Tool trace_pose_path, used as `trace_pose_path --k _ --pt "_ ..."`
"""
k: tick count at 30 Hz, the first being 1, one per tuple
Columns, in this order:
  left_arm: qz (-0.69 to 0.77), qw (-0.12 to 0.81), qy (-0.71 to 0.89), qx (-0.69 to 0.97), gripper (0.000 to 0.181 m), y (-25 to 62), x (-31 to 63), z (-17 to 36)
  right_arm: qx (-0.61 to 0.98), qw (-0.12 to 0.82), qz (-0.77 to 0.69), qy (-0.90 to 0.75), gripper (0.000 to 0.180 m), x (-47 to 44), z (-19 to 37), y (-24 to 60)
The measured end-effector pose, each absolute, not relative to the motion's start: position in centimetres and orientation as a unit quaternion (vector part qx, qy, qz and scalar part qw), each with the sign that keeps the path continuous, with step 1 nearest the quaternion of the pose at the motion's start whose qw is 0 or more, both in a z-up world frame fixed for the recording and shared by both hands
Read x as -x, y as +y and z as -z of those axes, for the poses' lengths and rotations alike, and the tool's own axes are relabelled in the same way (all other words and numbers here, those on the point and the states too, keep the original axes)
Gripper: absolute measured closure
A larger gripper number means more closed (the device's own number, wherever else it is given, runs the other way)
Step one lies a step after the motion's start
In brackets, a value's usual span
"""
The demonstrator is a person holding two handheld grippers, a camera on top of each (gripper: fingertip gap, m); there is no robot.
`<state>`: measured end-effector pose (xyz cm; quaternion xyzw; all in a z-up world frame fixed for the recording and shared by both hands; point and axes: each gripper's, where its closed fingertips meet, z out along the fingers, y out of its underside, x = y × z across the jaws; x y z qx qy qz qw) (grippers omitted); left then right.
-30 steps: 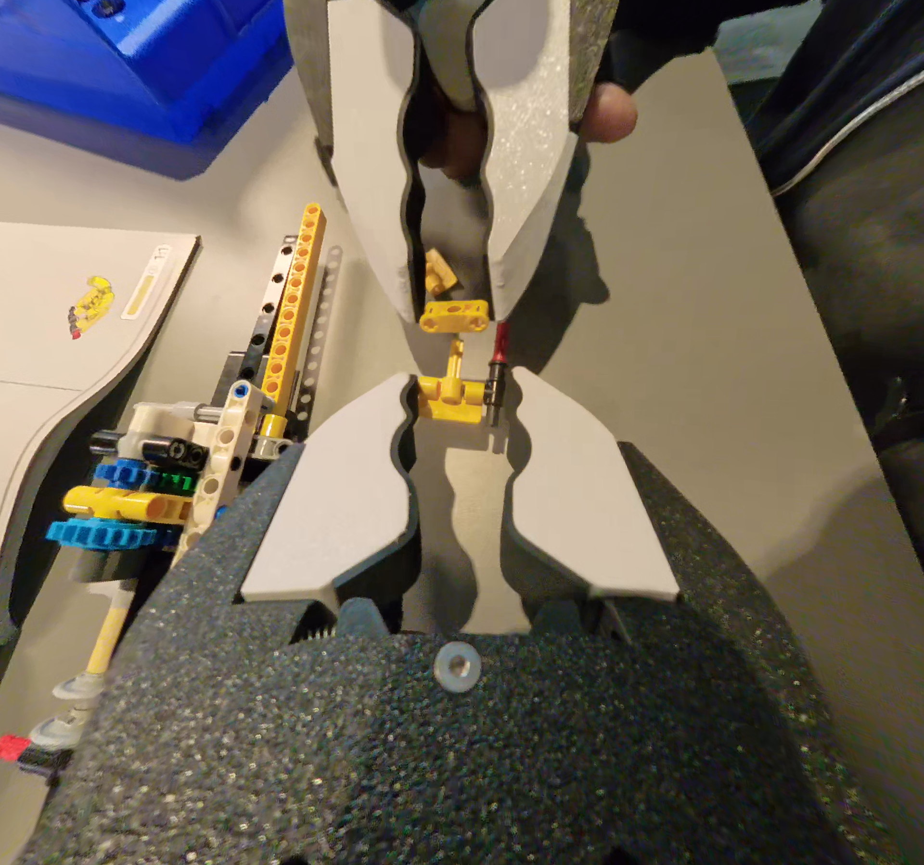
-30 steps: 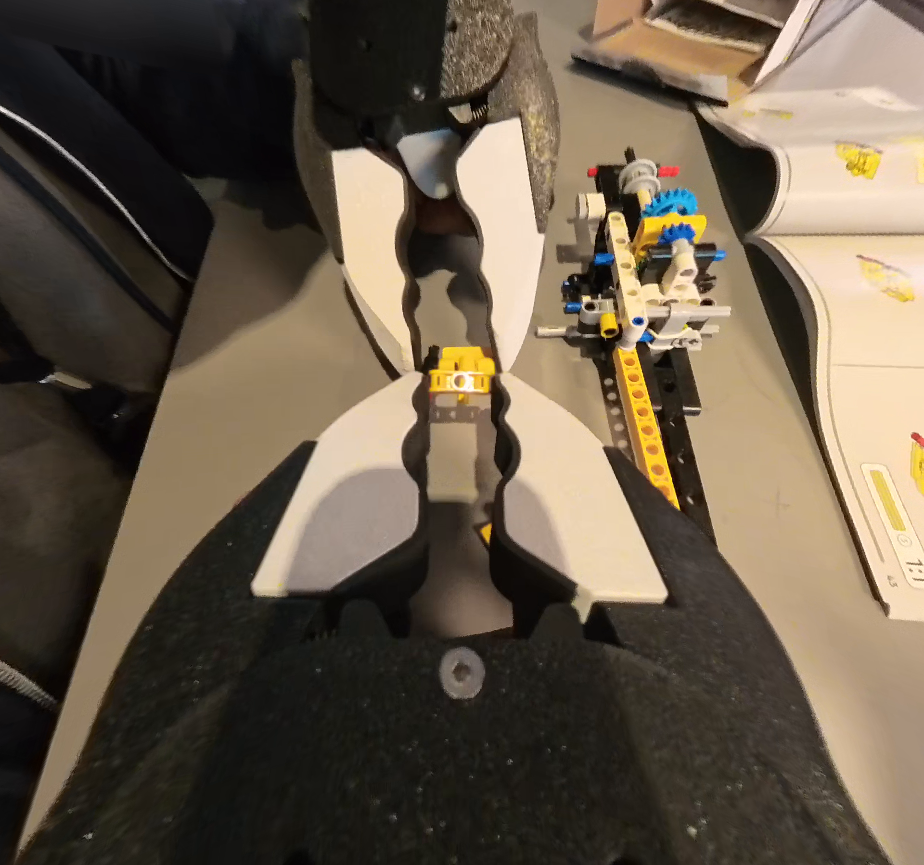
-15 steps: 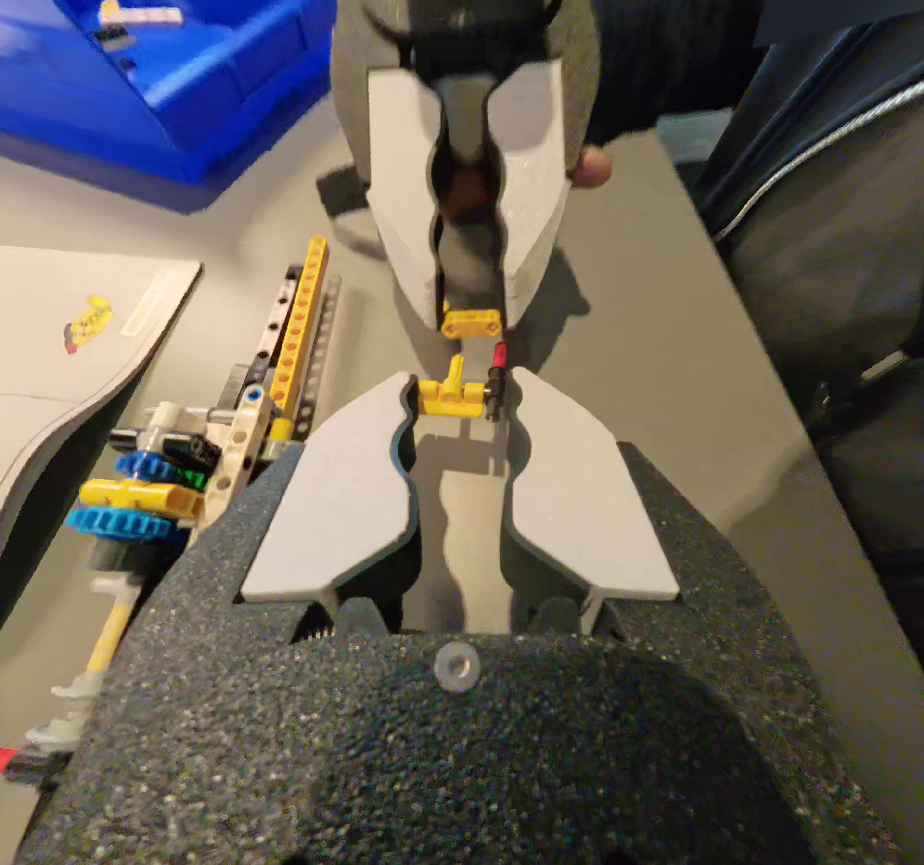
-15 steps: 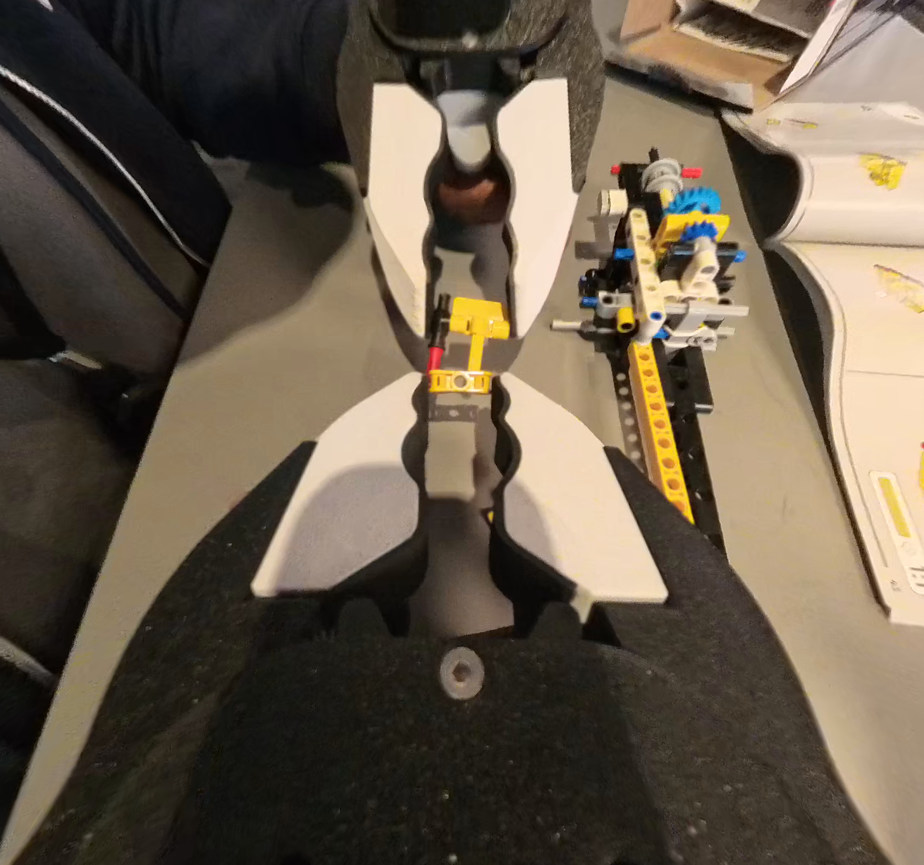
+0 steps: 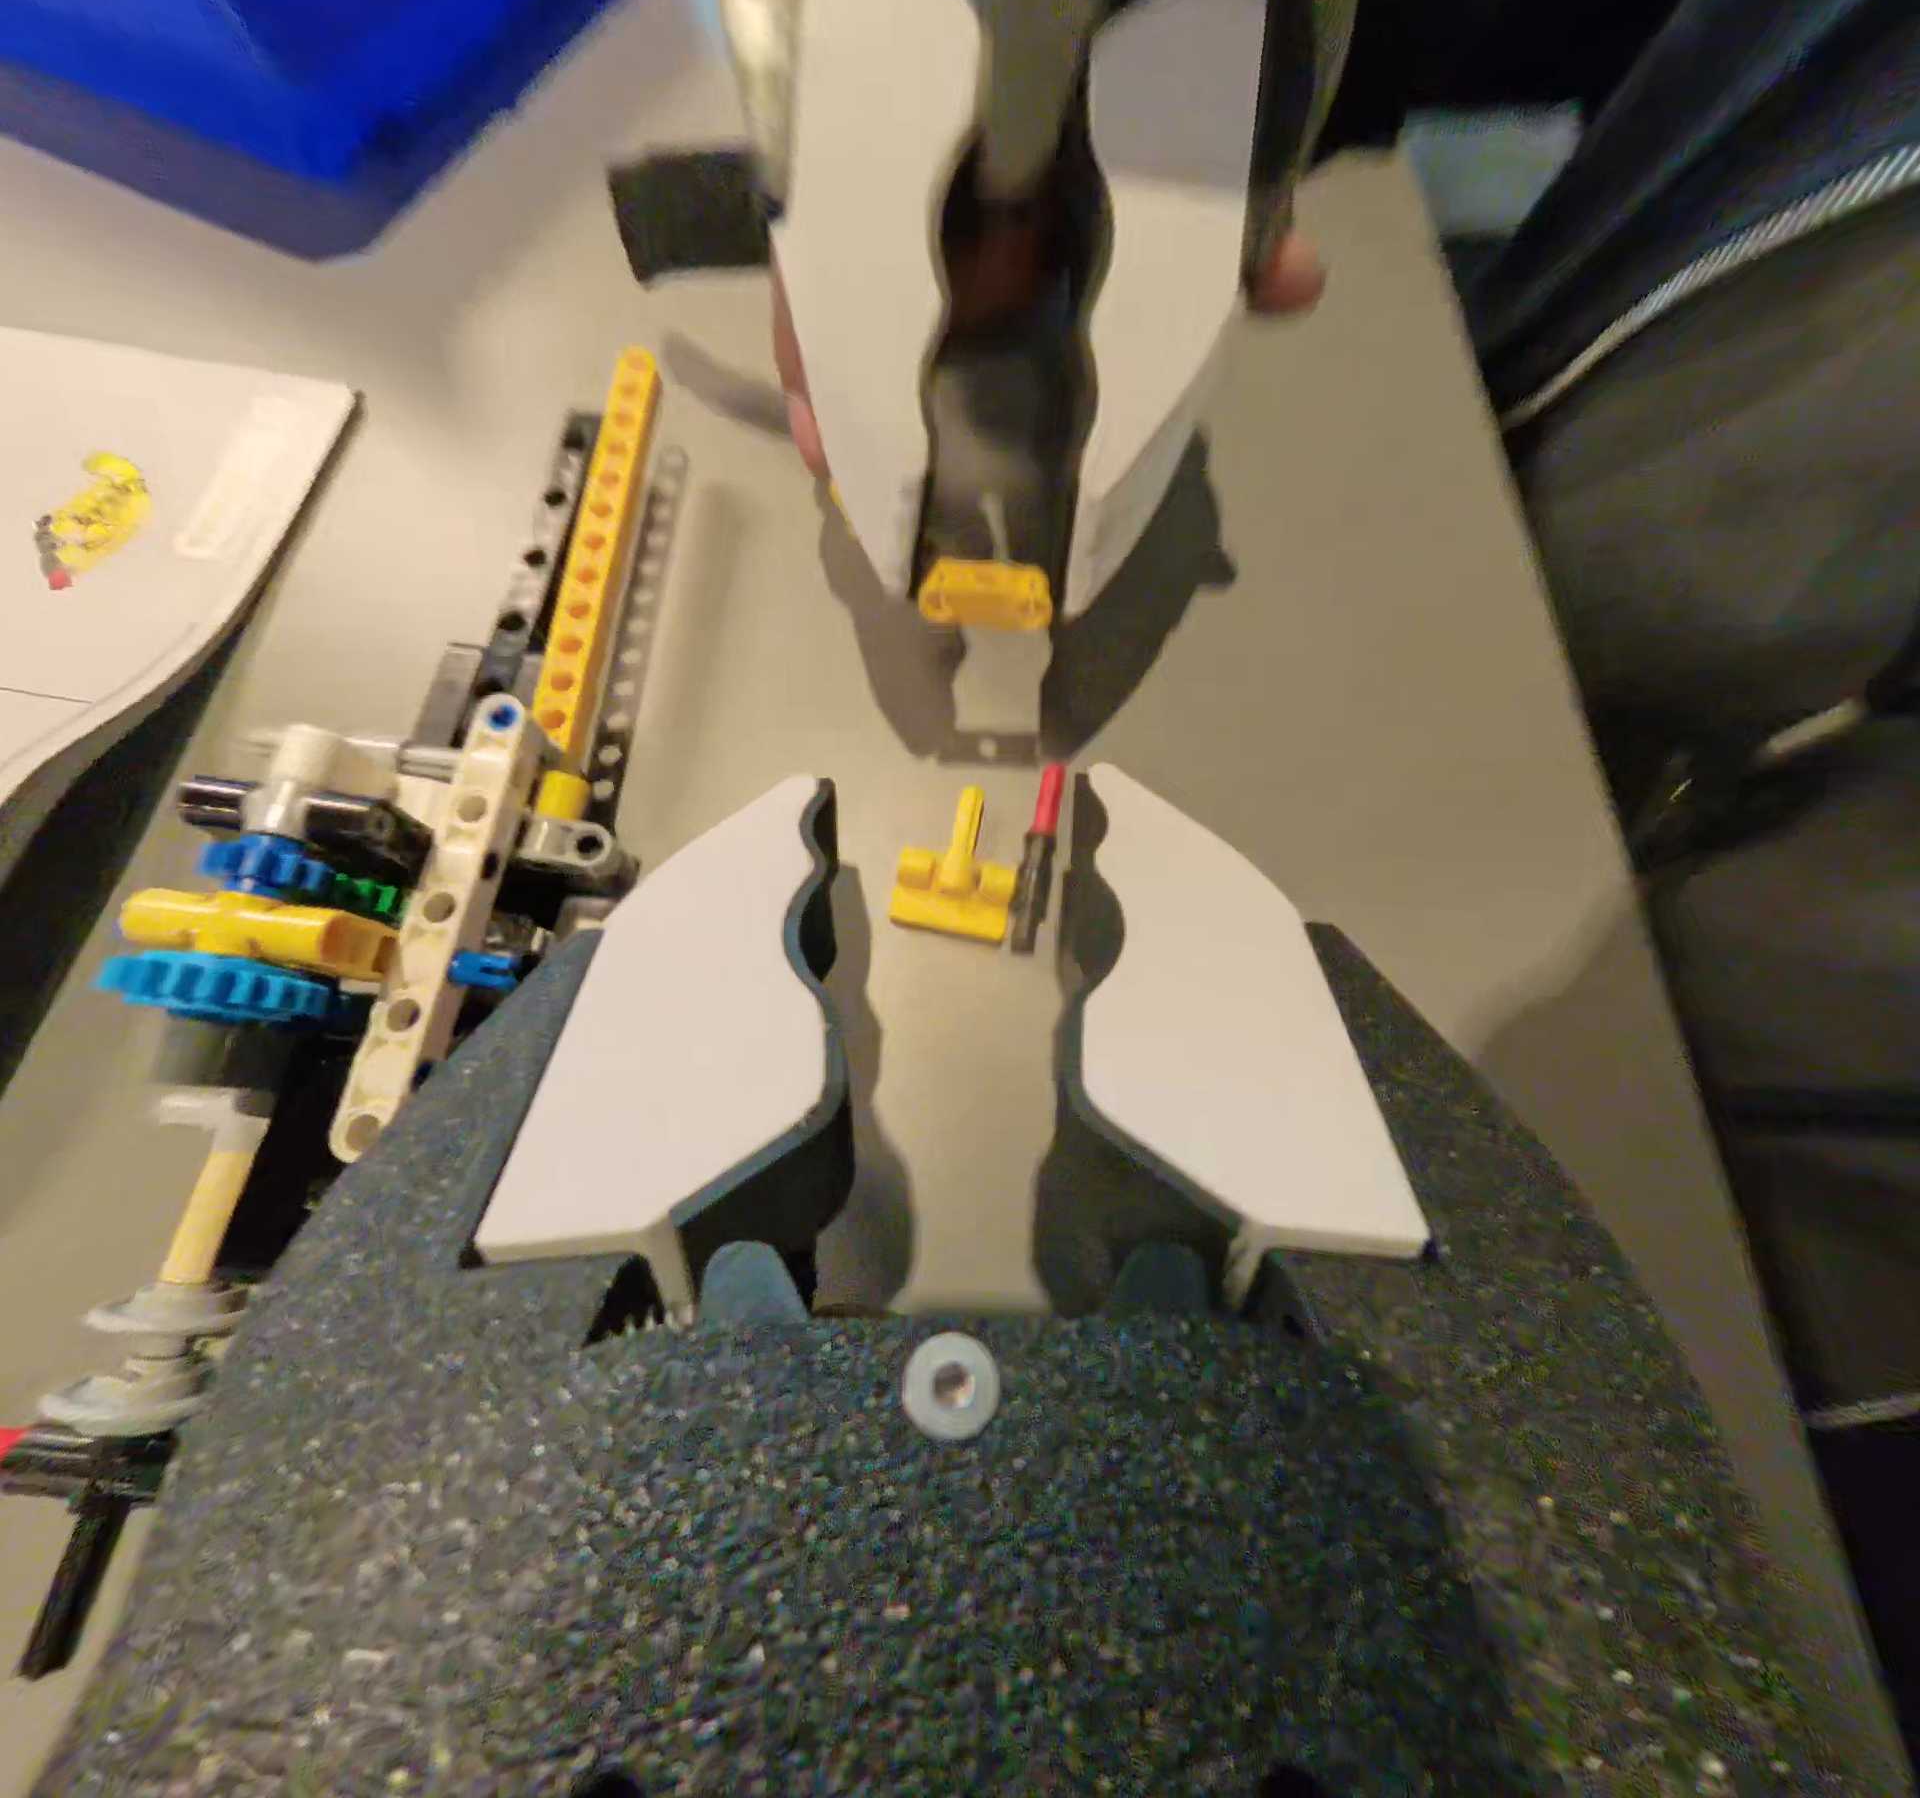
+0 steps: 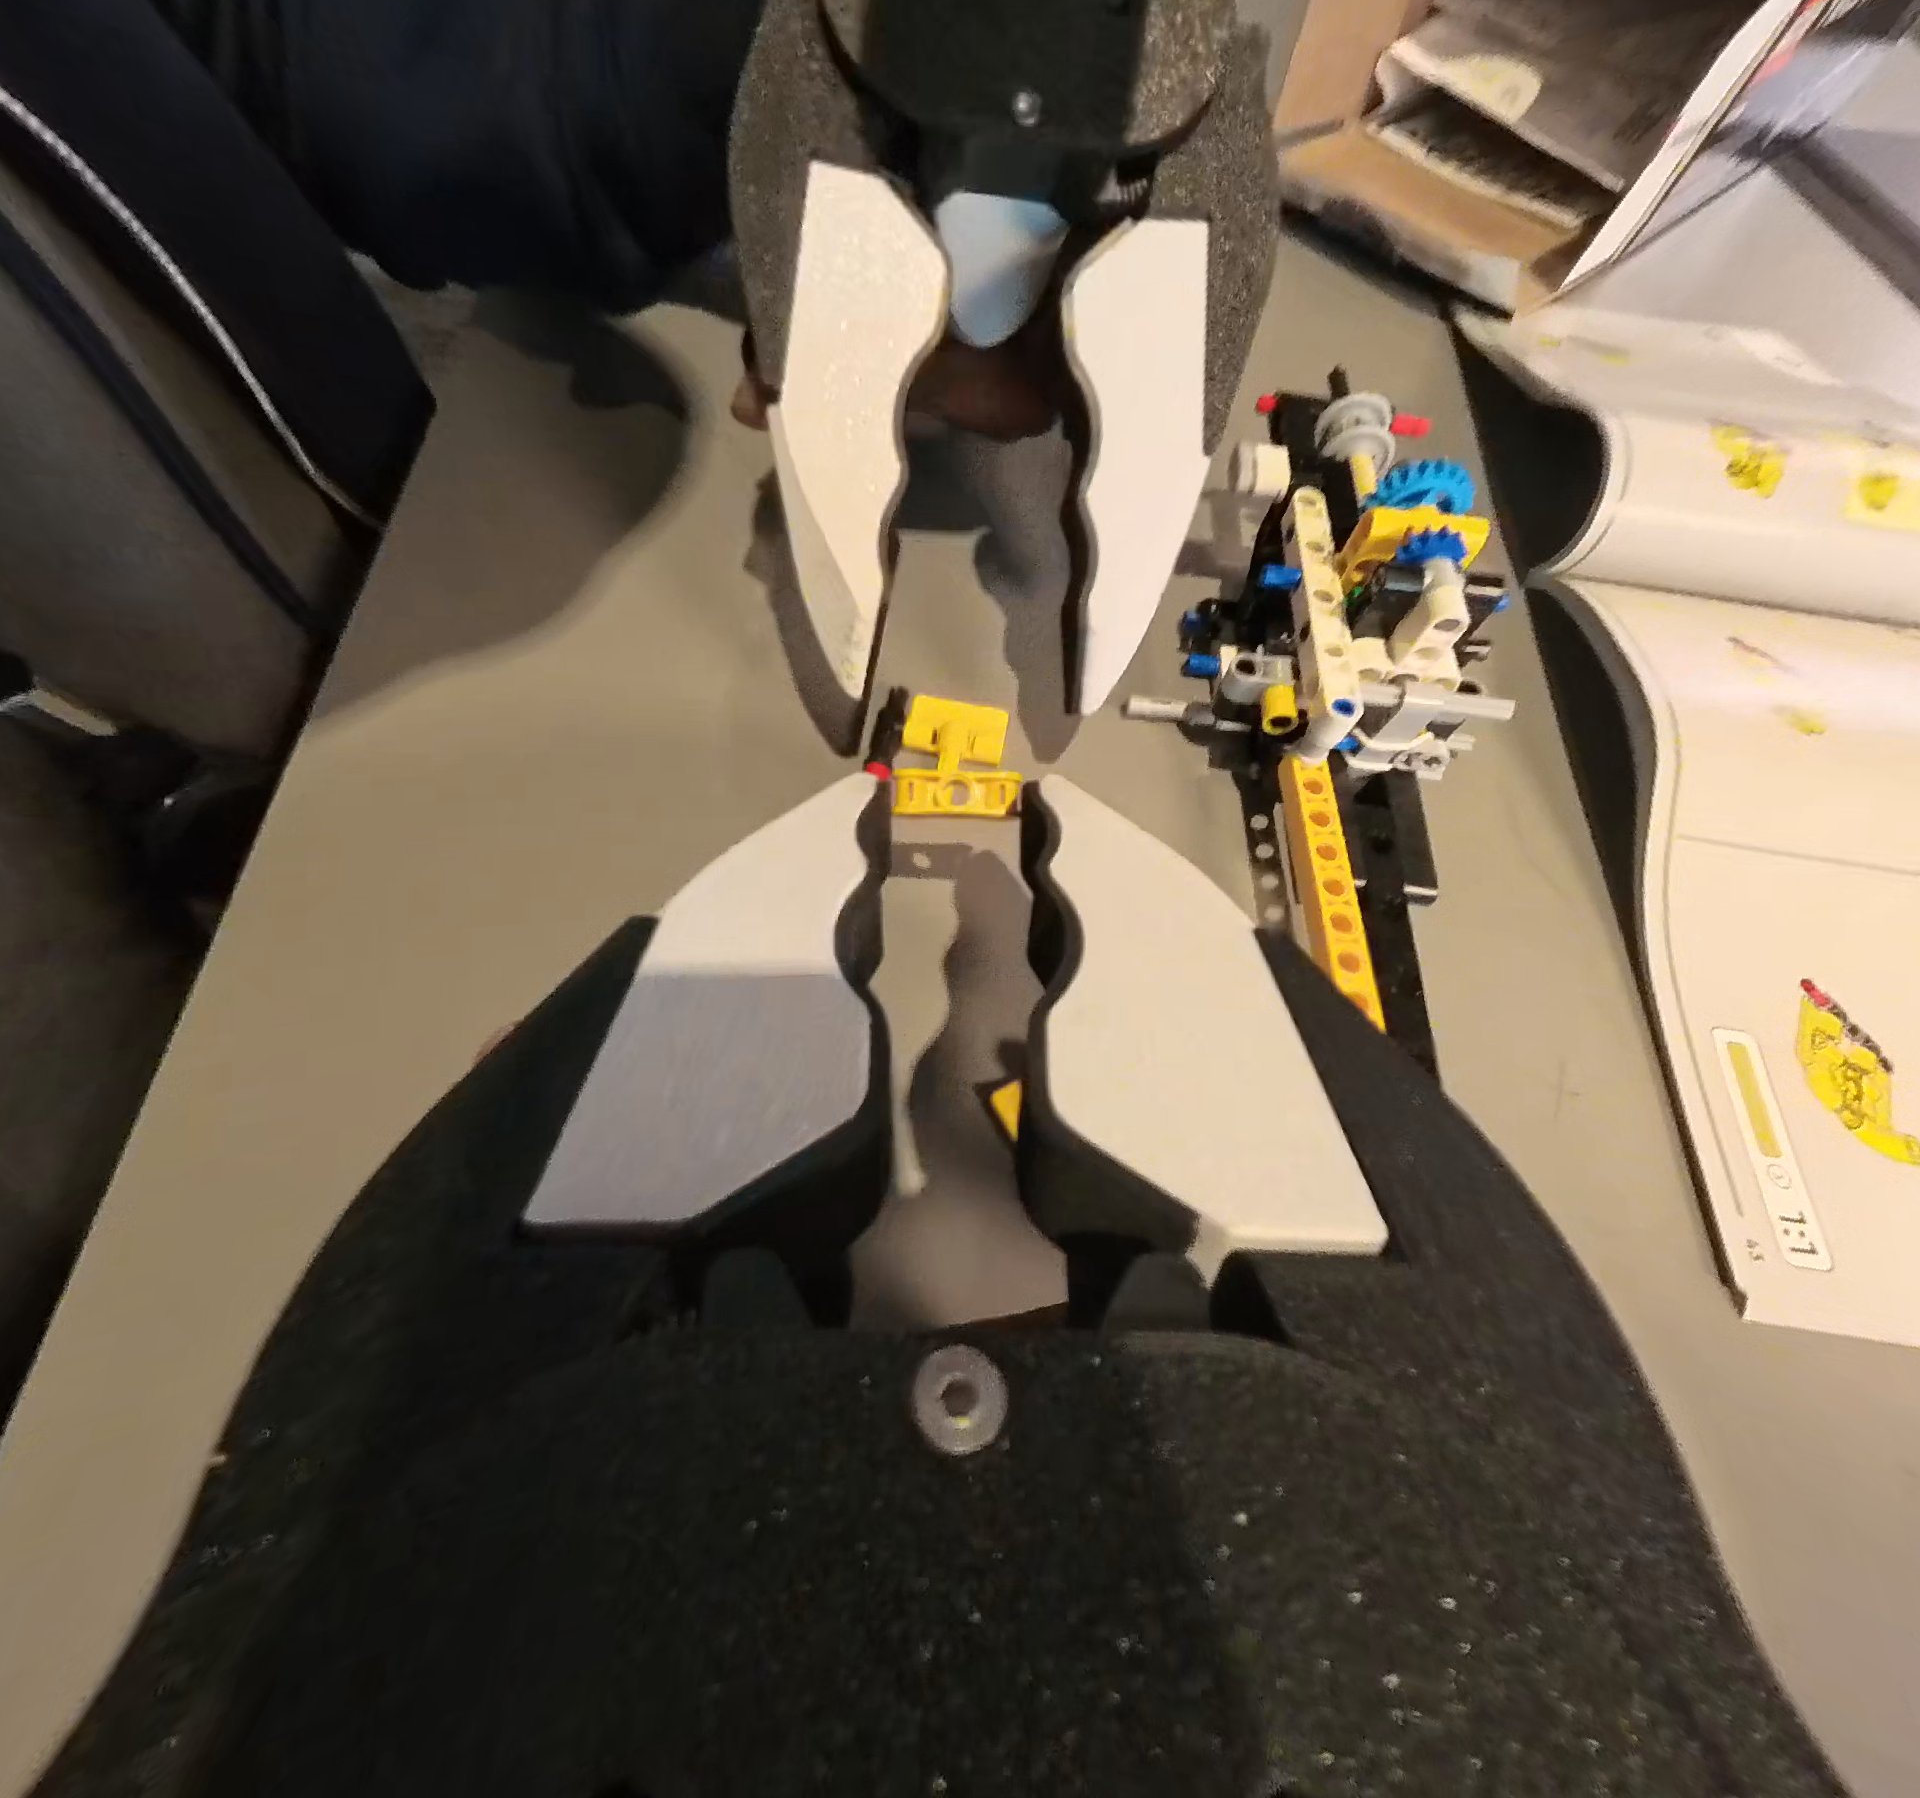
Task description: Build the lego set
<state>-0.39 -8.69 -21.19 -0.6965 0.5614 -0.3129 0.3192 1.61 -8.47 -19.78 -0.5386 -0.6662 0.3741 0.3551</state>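
Now two grippers face off: the left gripper (image 5: 951, 798), fingers newly spread, has released one yellow T-shaped connector (image 5: 951, 891) onto the grey counter (image 5: 1299, 709); the right gripper (image 6: 956, 792) pinches one flat yellow beam (image 6: 956, 794).

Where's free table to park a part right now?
Bare table runs from left gripper and right gripper, holding a yellow beam, to the person-side edge. Crowded: yellow T-piece between their tips, lego model beside them, booklet beyond.
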Motion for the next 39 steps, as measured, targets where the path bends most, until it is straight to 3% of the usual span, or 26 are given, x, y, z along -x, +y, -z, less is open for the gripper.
trace_pose_path --k 8,18,22,39 --pt "0.528 0.278 0.4 0.696 0.152 -8.8 -1.0 16.6 0.493 0.445 -0.418 -0.619 0.156 -0.7 16.6 -8.4" --pt "0.661 0.195 0.288 0.665 0.156 -9.1 -1.5 14.9 0.457 0.504 -0.439 -0.587 0.156 -0.4 14.5 -8.7" --pt "0.681 0.179 0.271 0.656 0.167 -9.2 -1.9 14.8 0.455 0.505 -0.432 -0.592 0.156 -0.2 14.8 -8.8" --pt "0.606 0.242 0.289 0.7 0.172 -7.5 -1.5 16.5 0.571 0.451 -0.389 -0.565 0.154 -0.5 16.2 -7.0"
